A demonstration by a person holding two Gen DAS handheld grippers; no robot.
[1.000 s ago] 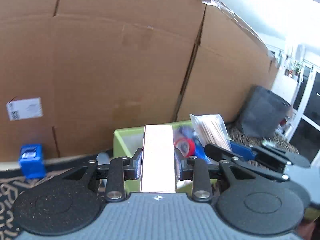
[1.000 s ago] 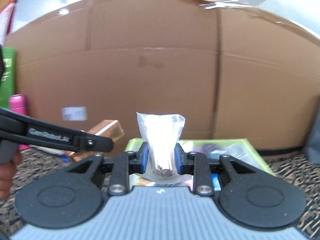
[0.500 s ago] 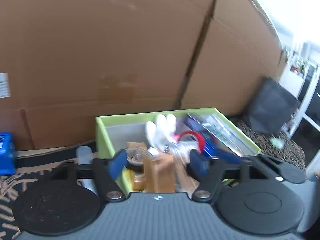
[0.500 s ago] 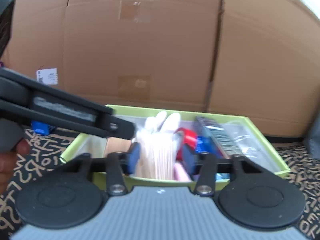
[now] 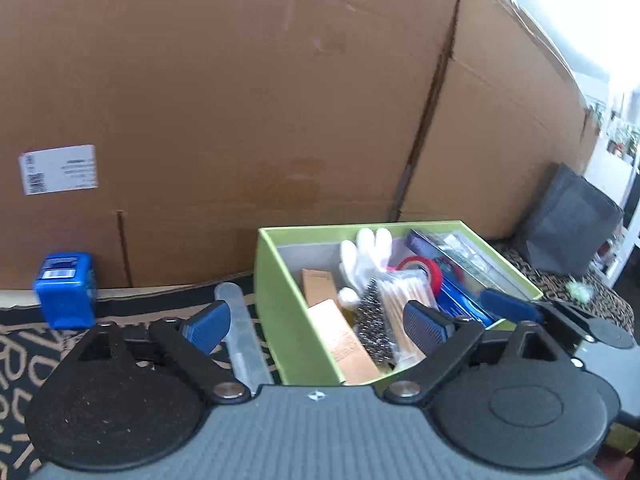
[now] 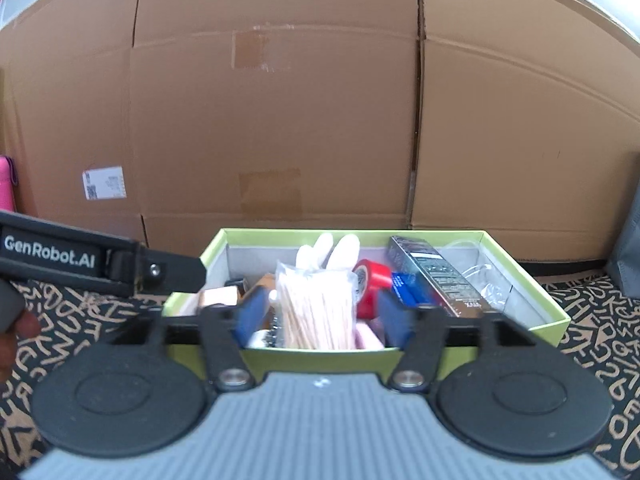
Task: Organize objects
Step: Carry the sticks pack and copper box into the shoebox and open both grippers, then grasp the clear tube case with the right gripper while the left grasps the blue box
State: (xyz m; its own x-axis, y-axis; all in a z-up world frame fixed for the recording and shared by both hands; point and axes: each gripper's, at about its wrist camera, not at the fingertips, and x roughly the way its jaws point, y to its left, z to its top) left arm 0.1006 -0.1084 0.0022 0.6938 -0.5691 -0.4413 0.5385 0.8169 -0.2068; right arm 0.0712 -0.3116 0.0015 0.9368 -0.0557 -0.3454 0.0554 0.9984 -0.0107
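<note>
Your left gripper (image 5: 316,326) and right gripper (image 6: 320,316) were opening, gripping nothing; carton (image 5: 344,340) and sticks (image 6: 320,312) lay in the box (image 6: 520,268). A tube (image 5: 240,332) and blue cube (image 5: 66,290) remained outside.

1 green box (image 6: 400,236), 1 white glove (image 6: 328,250), 1 red tape roll (image 6: 372,282), 1 swab bag (image 6: 316,308), 2 tan cartons (image 5: 340,340), 1 blue cube (image 5: 66,292).

Copper box (image 5: 344,340) and stick bag (image 6: 318,312) now in green bin (image 6: 520,276)
</note>
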